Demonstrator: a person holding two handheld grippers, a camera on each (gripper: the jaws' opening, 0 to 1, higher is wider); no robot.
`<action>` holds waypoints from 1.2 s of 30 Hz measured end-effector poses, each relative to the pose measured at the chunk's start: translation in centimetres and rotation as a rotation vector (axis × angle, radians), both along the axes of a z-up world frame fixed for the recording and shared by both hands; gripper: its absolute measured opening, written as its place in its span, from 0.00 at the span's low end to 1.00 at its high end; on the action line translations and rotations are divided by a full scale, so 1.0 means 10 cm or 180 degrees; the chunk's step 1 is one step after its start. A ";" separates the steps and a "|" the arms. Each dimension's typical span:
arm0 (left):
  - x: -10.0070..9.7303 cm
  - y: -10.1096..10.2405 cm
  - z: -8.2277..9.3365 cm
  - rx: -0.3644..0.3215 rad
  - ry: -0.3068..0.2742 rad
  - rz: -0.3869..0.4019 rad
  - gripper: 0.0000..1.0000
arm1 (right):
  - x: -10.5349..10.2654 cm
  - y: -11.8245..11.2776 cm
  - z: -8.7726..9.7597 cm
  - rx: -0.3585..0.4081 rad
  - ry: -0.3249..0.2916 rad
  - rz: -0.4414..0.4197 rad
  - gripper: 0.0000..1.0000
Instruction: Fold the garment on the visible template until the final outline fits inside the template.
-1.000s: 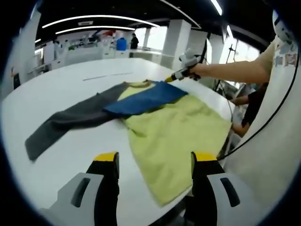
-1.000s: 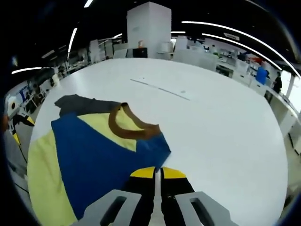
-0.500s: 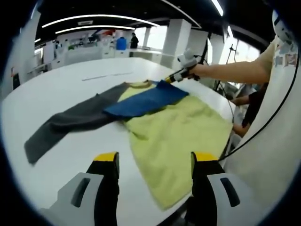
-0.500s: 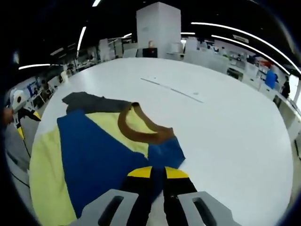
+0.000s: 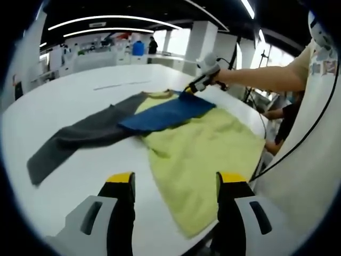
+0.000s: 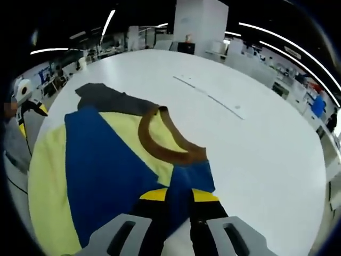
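Note:
The garment lies flat on the white table (image 5: pixel 80 96): a yellow-green body (image 5: pixel 205 152), a grey sleeve (image 5: pixel 80 133) stretched out to the left, and a blue sleeve (image 5: pixel 168 113) folded across the chest. In the right gripper view the blue sleeve (image 6: pixel 101 165) crosses the yellow body (image 6: pixel 45 197) below the brown collar (image 6: pixel 165 146). My right gripper (image 6: pixel 179 195) stands open just above the blue sleeve's end; it is also seen as the right gripper (image 5: pixel 193 86) at the collar. My left gripper (image 5: pixel 176 180) is open at the near table edge, holding nothing.
A thin line mark (image 6: pixel 208 96) runs across the table beyond the collar. The person's arm (image 5: pixel 261 79) reaches over the far right, their body (image 5: pixel 314 160) at the table edge beside the hem. White table stretches to the left and far side.
The right gripper's jaws have parted from shut to open, letting go of the blue sleeve's end, and it has lifted slightly. The left gripper has stayed put.

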State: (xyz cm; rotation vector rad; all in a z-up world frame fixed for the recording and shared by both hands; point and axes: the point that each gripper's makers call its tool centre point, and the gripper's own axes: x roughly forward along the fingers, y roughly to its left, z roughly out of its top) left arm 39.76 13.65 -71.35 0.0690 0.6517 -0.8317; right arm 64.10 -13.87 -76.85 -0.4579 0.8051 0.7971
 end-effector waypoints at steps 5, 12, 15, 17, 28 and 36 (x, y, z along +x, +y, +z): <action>0.01 0.02 0.00 -0.0008 0.0004 0.0020 0.58 | -0.02 0.03 -0.02 -0.0062 0.0067 0.0067 0.09; 0.04 0.03 0.00 -0.0019 0.0007 0.0032 0.58 | -0.04 0.05 -0.03 -0.0040 0.0205 0.0081 0.03; 0.05 0.02 0.00 -0.0028 0.0000 0.0028 0.58 | -0.04 0.05 -0.03 0.0006 0.0236 0.0051 0.02; 0.05 0.02 0.01 -0.0031 0.0002 0.0031 0.58 | -0.04 0.05 -0.03 0.0006 0.0236 0.0061 0.01; 0.05 0.06 0.01 -0.0030 -0.0007 0.0040 0.58 | -0.04 0.03 0.01 0.0042 0.0242 0.0043 0.00; 0.05 0.06 0.02 -0.0031 -0.0008 0.0041 0.58 | -0.06 0.05 -0.01 0.0043 0.0315 -0.0024 0.00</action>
